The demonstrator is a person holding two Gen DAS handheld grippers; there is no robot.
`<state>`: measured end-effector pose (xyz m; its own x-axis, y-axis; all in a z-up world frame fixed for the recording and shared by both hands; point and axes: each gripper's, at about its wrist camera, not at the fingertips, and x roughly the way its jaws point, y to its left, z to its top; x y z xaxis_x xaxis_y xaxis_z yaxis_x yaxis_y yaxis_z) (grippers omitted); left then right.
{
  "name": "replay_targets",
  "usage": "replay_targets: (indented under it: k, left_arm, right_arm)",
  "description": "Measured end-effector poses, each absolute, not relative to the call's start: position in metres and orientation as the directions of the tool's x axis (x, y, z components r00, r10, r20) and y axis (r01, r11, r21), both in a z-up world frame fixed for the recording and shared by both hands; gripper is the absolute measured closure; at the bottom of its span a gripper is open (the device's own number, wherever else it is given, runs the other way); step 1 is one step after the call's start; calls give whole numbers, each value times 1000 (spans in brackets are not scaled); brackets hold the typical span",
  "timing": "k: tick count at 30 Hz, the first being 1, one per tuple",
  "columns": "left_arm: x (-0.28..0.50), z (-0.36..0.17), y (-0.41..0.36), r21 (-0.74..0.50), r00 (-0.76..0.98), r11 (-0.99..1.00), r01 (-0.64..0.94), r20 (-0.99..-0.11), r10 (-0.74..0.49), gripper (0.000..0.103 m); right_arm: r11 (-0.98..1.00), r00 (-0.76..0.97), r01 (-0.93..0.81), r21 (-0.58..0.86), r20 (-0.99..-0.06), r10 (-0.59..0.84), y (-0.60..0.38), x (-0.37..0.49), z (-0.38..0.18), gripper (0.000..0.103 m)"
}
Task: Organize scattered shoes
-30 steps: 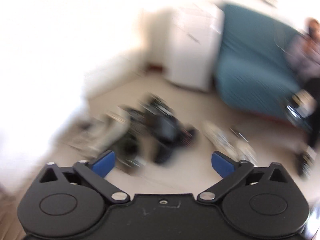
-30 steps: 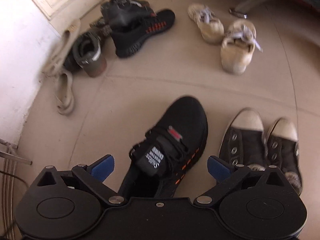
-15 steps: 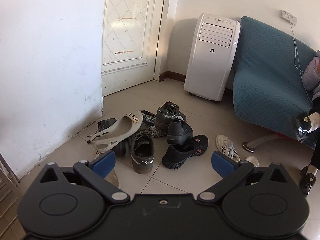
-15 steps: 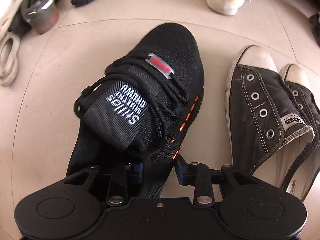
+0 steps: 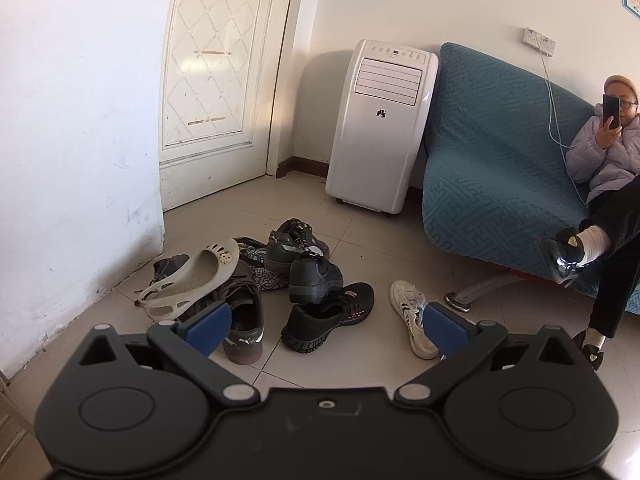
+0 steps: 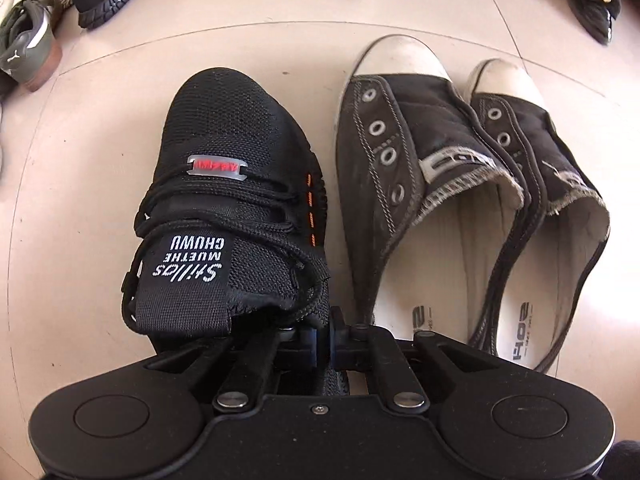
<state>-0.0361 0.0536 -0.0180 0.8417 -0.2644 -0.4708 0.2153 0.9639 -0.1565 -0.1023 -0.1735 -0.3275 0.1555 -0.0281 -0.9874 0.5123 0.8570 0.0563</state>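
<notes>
- Right gripper [image 6: 325, 334] points straight down and its jaws have just closed, pinched tight on the collar edge of the black knit sneaker [image 6: 236, 184], right by the heel opening. The pads are basically together with only that thin knit rim between them.
- That sneaker sits on the tile floor [image 6: 100, 200], toe pointing away. It's stretchy mesh with black laces, small orange stitch marks down its side, a little clear lace tag with red print, and a wide tongue strap with white lettering.
- Just beside it on the right is a pair of dark canvas slip-ons [image 6: 440, 168], parallel to it: worn white rubber toe caps, metal eyelets with no laces, frayed collars, pale insoles. The nearer one is almost touching the sneaker, so it's tight on that side.
- Left gripper [image 5: 326, 326] is wide open with nothing between the blue pads [image 5: 208, 326], hovering above the floor and angled down a bit at the pile.
- The pile [image 5: 256, 280] is by the wall corner next to the white door [image 5: 216, 80]: a matching black knit sneaker [image 5: 328, 318], an olive suede trainer [image 5: 244, 320], a cream perforated clog [image 5: 188, 280] lying on top, a chunky black shoe [image 5: 314, 278] and a grey-green one [image 5: 294, 242] behind.
- A white lace-up sneaker [image 5: 412, 316] lies apart, nearer the teal sofa [image 5: 492, 168].
- A white air cooler [image 5: 380, 128] stands between door and sofa. A person [image 5: 600, 152] sits on the sofa with a phone.
</notes>
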Motion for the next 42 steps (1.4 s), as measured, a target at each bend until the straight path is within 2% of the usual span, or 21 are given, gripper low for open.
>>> replay_targets:
  k: [5,7,8,9,11,13,16,19,21,25,27,30,33,36,41,42]
  left_arm:
    - [-34,-16,59,-157,858,970,186,-456,-238,0]
    - [-34,-15,65,-144,874,978,154,-442,-202,0]
    - [-33,-15,66,-136,879,981,141,-440,-187,0]
    - [-31,-15,68,-131,880,982,133,-441,-178,0]
    - [-25,-18,73,-139,872,982,131,-455,-181,0]
    - [-17,-22,77,-151,859,978,144,-472,-199,0]
    - [4,-35,82,-150,841,968,201,-480,-249,0]
    - [36,-55,79,-123,843,956,265,-452,-292,0]
    - [73,-82,66,-98,873,963,251,-406,-269,0]
    - [161,-153,19,-126,827,958,257,-484,-285,3]
    - [202,-190,-9,-130,788,954,270,-539,-297,15]
    - [240,-233,-49,-24,785,958,285,-567,-248,17]
    - [266,-256,-58,-15,796,976,215,-576,-184,17]
    - [290,-276,-44,-119,761,985,127,-625,-173,19]
    - [317,-309,-9,-278,677,956,-92,-722,-145,29]
    - [320,-314,-5,-298,662,948,-115,-734,-151,28]
  right_arm:
    - [858,161,510,58,-987,-29,-162,-109,-328,94]
    - [849,163,523,72,-986,-16,-160,-115,-323,85]
    - [843,164,531,83,-986,-6,-159,-118,-320,73]
    - [845,162,527,91,-987,5,-158,-118,-317,67]
    - [874,157,477,92,-987,18,-150,-115,-303,67]
    - [903,173,421,89,-985,16,-144,-111,-280,66]
    - [906,232,402,134,-972,41,-144,-96,-238,59]
    - [904,351,370,217,-933,80,-152,-87,-183,44]
    - [904,418,348,248,-904,87,-164,-81,-161,36]
    - [879,539,329,346,-833,126,-191,-93,-128,35]
    - [855,564,347,386,-814,139,-206,-97,-111,34]
    - [794,600,398,460,-785,153,-234,-106,-104,30]
    - [749,608,438,497,-778,161,-260,-103,-99,30]
    - [726,607,464,508,-779,157,-271,-113,-97,30]
    - [737,605,445,509,-777,171,-269,-112,-104,30]
    - [742,606,441,506,-777,169,-269,-109,-106,30]
